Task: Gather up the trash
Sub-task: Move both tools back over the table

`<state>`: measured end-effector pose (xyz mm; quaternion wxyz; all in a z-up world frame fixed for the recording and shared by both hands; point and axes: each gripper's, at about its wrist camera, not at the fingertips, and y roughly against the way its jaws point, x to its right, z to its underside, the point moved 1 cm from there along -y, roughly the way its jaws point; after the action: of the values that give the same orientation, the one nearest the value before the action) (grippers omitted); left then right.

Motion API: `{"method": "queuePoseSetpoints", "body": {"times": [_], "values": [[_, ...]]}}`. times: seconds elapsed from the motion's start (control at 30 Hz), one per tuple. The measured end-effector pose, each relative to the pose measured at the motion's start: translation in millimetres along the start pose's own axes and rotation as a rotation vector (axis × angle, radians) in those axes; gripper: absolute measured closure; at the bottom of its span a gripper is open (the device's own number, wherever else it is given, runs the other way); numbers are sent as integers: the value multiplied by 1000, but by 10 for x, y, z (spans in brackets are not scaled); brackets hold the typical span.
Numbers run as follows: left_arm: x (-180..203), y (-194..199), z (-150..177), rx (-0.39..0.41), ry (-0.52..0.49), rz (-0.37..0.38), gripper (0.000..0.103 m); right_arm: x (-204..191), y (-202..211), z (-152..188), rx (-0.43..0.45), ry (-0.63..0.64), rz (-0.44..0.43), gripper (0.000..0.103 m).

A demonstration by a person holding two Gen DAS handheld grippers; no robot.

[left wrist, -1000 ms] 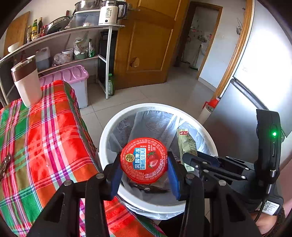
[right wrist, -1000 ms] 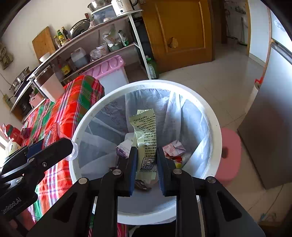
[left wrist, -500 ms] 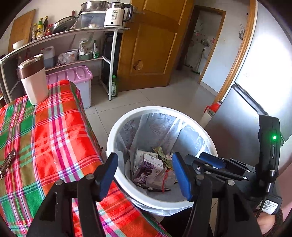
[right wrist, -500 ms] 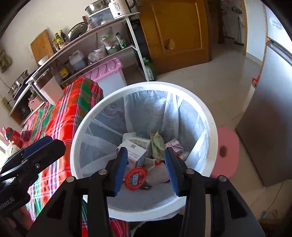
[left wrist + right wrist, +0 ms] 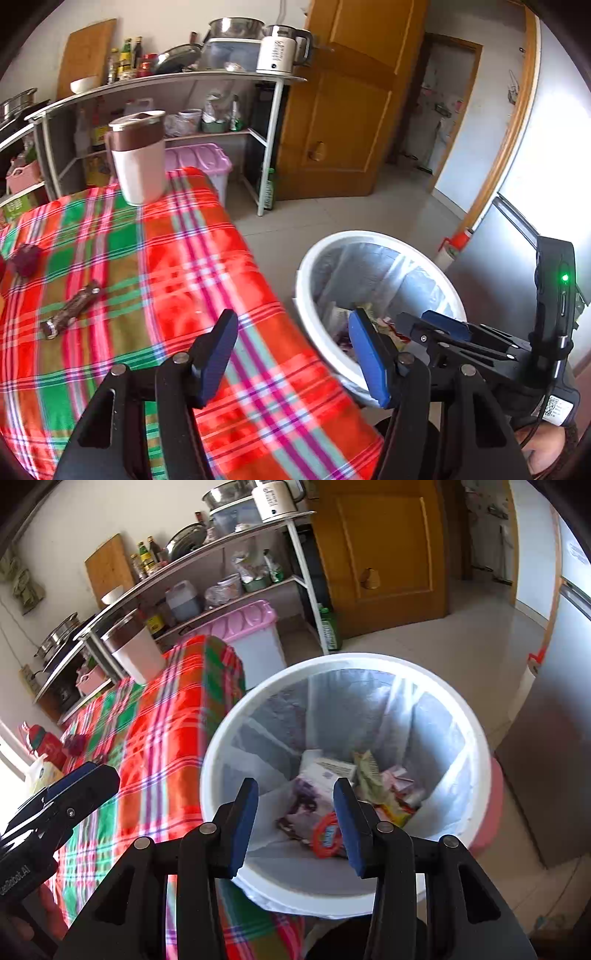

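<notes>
A white bin [image 5: 221, 738] with a clear liner stands on the floor beside the table. In it lie a red round lid [image 5: 327, 836], a green wrapper [image 5: 369, 775], a small carton [image 5: 328, 771] and other scraps. My right gripper [image 5: 295, 790] hangs open above the bin's near rim, nothing between its fingers. My left gripper [image 5: 291, 321] is open and empty over the plaid tablecloth [image 5: 166, 266] at the table's edge, with the bin [image 5: 306, 258] to its right. On the cloth lie a brown wrapped stick [image 5: 70, 310] and a dark red lump [image 5: 26, 258].
A tall white and brown tumbler [image 5: 138, 158] stands at the table's far end. Behind it are a metal shelf rack [image 5: 273, 140] and a pink-lidded box [image 5: 251, 627]. A pink stool [image 5: 491, 812] and a grey fridge [image 5: 554, 701] flank the bin on the right.
Both grippers opened: the red lid left the left one, the green wrapper the right one, and both now lie in the bin. The left gripper swung left over the table.
</notes>
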<state>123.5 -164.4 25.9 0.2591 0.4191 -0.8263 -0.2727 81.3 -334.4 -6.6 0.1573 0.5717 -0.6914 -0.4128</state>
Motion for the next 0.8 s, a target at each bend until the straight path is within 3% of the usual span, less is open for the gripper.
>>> {"method": "queuePoseSetpoints", "body": {"times": [0.2, 0.6, 0.8], "values": [[-424, 261, 112, 36, 47, -89, 38, -427, -79, 18, -10, 68, -61, 59], [-1573, 668, 407, 66, 236, -238, 38, -1367, -417, 53, -58, 156, -205, 59], [-1908, 784, 479, 82, 257, -288, 38, -1842, -638, 73, -81, 230, -219, 59]]}}
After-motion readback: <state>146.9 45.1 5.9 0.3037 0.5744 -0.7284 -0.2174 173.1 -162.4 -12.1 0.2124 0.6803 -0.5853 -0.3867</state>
